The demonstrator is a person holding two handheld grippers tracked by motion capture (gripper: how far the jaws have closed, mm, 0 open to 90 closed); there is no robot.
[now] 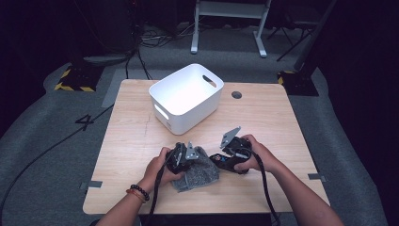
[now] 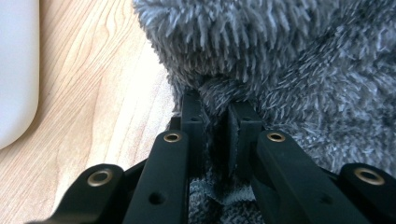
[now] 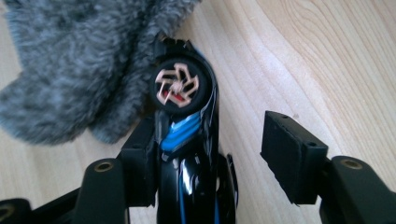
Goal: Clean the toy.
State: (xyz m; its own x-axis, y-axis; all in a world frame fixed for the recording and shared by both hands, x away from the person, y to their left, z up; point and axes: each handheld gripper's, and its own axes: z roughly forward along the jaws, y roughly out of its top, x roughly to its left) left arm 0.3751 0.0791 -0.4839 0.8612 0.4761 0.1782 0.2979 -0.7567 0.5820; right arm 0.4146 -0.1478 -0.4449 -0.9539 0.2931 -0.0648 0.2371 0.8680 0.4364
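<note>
Pinching grey fleece edge: left gripper; right gripper jaws spread around toy car, bare tabletop alongside.

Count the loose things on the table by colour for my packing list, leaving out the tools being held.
White: 1, the storage bin
Grey: 1, the fluffy cloth
Black with blue: 1, the toy car
Total: 3

Hand-held gripper clamped on fluffy grey cloth; wooden table beneath, white bin at left.
</note>
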